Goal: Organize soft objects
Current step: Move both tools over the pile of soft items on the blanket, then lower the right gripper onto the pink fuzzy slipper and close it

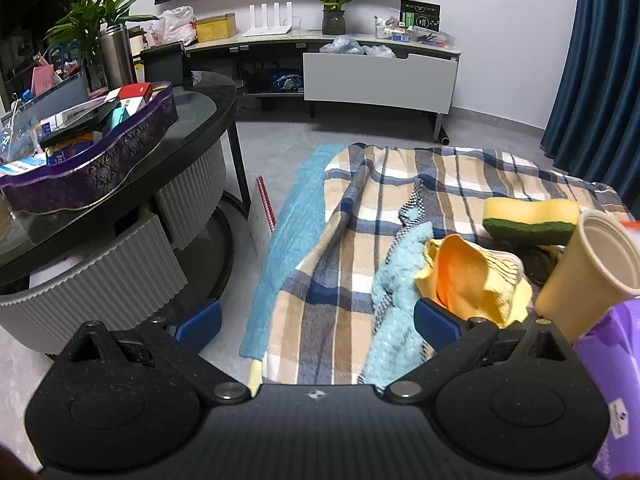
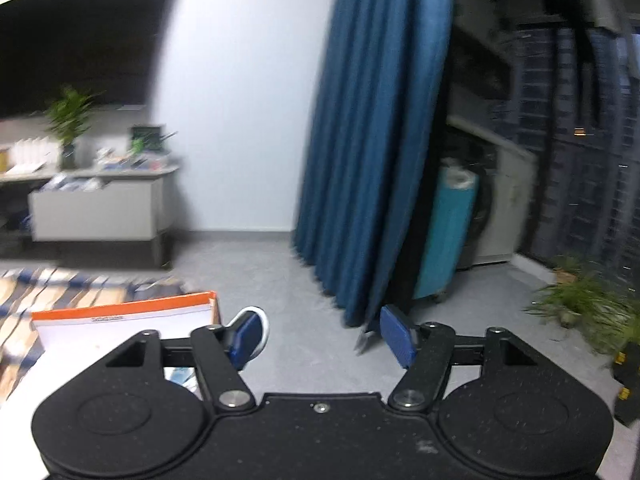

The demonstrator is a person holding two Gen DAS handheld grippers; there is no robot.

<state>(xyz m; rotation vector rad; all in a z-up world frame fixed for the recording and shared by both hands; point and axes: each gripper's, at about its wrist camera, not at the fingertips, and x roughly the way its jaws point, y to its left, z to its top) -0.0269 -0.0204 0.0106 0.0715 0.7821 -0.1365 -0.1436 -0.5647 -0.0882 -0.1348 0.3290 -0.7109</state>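
Tools both spread wide, nothing gripped, cloths nearby.

Paper cup upright, purple tray w/ boxes on dark table, blue curtain, TV stand.

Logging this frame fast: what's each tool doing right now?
Left tool: open, holding nothing, above the plaid blanket.
Right tool: open, holding nothing, over the floor.
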